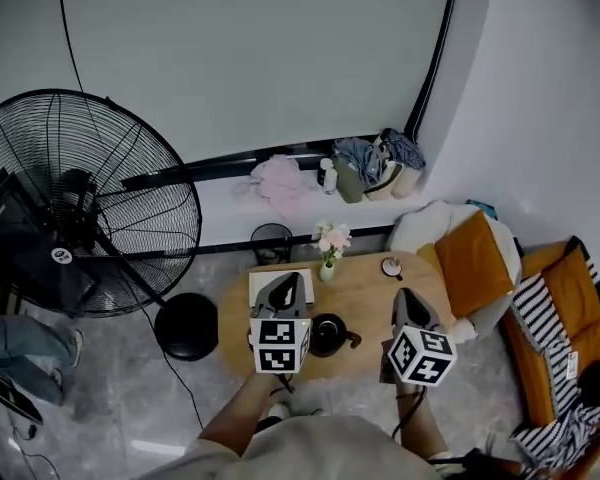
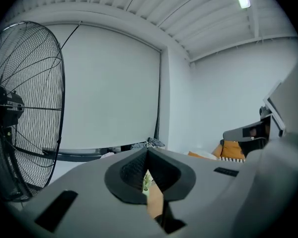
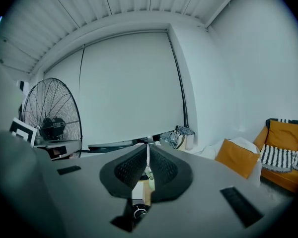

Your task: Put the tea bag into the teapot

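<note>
A black teapot (image 1: 328, 334) with its handle to the right stands on the round wooden table (image 1: 365, 293), and its lid shows low between the jaws in the right gripper view (image 3: 137, 212). Both grippers hang above the table and point almost level. My left gripper (image 1: 290, 279) (image 2: 148, 151) is left of the teapot, jaws shut with pads meeting at the tips. The right gripper (image 1: 404, 294) (image 3: 148, 147) is right of it, also shut, and nothing shows between its pads. I cannot make out a tea bag in any view.
On the table are a white tray (image 1: 268, 284), a small vase of pink flowers (image 1: 329, 251) and a small round dish (image 1: 391, 266). A large standing fan (image 1: 75, 203) is at the left. Orange cushions (image 1: 472, 260) and a sofa (image 1: 565, 318) are at the right. Clothes lie on a far ledge (image 1: 280, 180).
</note>
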### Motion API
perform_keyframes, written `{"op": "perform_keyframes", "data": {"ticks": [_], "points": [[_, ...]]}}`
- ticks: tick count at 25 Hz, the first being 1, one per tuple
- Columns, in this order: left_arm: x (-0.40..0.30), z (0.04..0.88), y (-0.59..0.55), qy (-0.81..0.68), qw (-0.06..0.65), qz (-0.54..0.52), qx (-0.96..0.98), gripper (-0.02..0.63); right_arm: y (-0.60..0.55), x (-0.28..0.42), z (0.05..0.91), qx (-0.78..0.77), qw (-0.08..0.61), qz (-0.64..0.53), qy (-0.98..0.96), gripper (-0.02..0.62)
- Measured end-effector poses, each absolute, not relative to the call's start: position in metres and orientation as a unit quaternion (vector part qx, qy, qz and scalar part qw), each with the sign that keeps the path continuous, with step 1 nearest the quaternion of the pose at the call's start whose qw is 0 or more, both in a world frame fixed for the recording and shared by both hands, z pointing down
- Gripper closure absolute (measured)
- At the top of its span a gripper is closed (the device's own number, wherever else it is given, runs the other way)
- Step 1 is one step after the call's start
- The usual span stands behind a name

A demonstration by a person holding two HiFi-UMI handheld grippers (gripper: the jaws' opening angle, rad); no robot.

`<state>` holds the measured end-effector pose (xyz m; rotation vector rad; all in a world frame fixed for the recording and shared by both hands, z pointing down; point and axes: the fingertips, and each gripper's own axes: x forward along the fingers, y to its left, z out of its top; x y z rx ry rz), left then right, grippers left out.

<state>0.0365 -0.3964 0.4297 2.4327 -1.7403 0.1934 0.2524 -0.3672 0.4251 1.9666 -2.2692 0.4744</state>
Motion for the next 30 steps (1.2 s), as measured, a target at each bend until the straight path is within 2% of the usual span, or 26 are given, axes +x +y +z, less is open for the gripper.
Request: {"op": "perform_keyframes", "data": {"ticks": [30], "points": [[0.034,0.433,-0.401,-0.574,0.067,0.079,0.812,0.601,-0.368,0.251,0.425,0.654,0.064,0.158,-0.737,0.561]]}}
